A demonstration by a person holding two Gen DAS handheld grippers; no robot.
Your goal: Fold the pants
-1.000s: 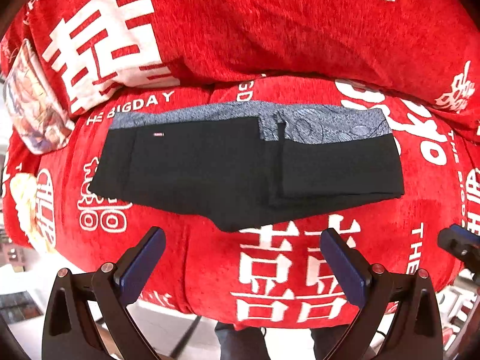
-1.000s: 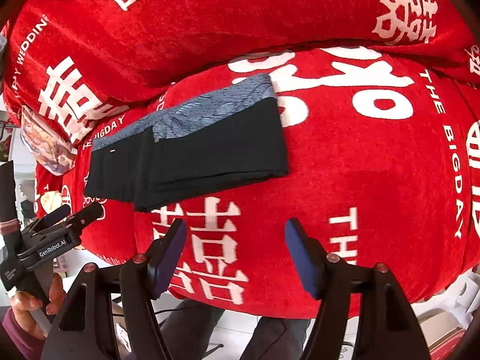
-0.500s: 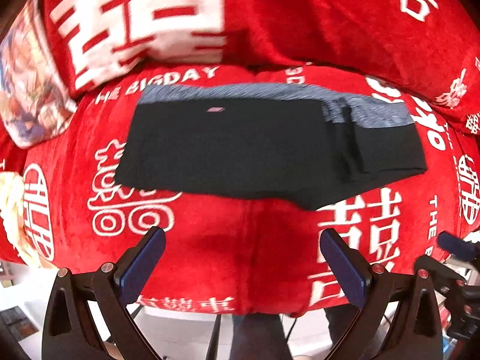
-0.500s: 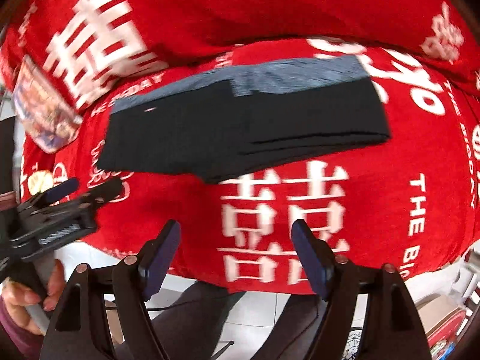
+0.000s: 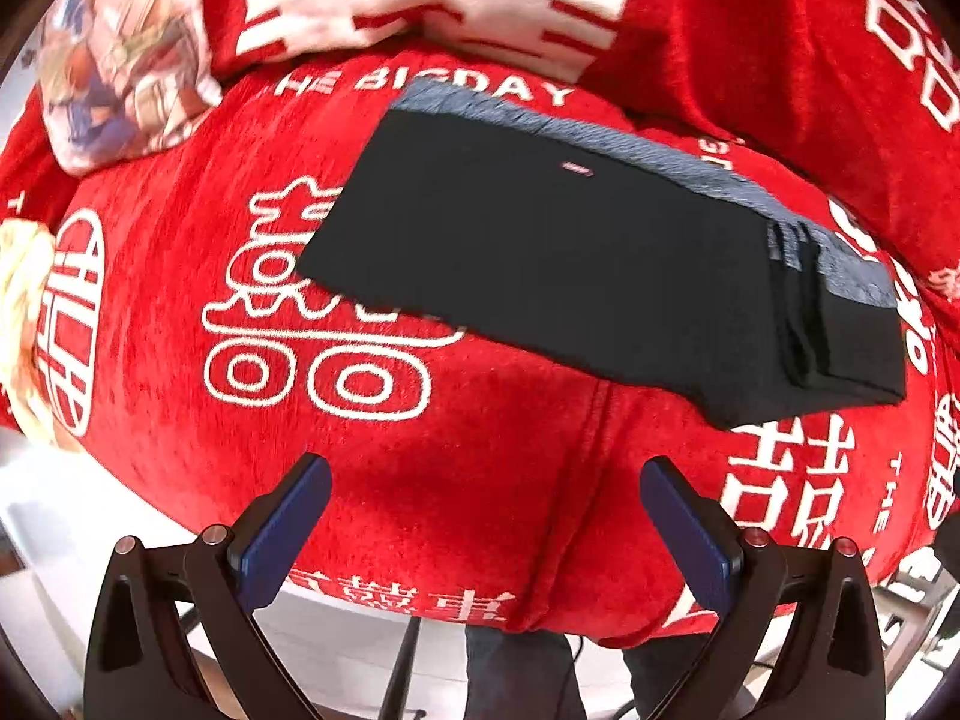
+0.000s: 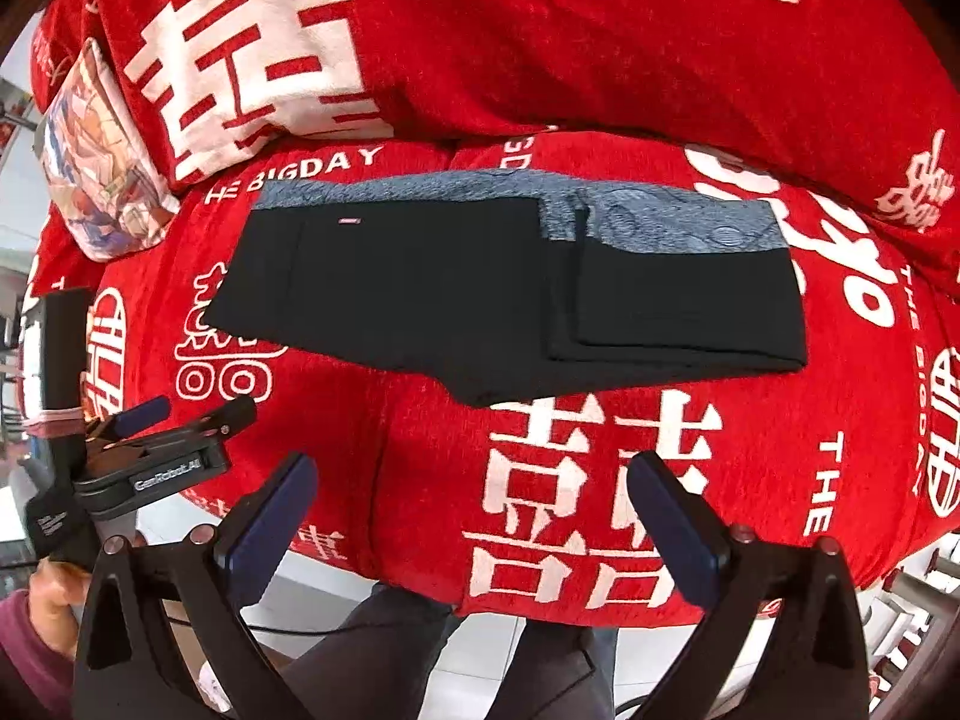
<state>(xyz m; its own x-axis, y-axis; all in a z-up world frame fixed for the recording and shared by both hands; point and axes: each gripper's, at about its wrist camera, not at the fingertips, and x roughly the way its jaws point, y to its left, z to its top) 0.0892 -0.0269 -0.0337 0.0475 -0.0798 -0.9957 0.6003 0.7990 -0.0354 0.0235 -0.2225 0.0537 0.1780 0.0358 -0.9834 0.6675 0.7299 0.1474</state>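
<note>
Black pants (image 5: 600, 264) with a grey patterned waistband lie flat on a red blanket (image 5: 420, 480); their right part is folded over in layers. In the right wrist view the pants (image 6: 480, 300) spread across the middle, and the folded stack sits at their right. My left gripper (image 5: 486, 516) hangs open over the blanket's front edge, short of the pants, with nothing between its fingers. My right gripper (image 6: 471, 510) is nearer than the pants; its jaws are opening and empty. The left gripper (image 6: 174, 426) also shows at the left of the right wrist view.
A large red cushion (image 6: 540, 30) with white characters rises behind the pants. A pale printed pillow (image 5: 120, 60) lies at the back left. The blanket ends just before the grippers, with floor and a person's legs (image 6: 420, 648) below. A hand (image 6: 48, 600) holds the left tool.
Both views have slid leftward over the blanket, so the pants now sit further right in each. The right gripper's fingers stand wider apart than before. The pants have not moved.
</note>
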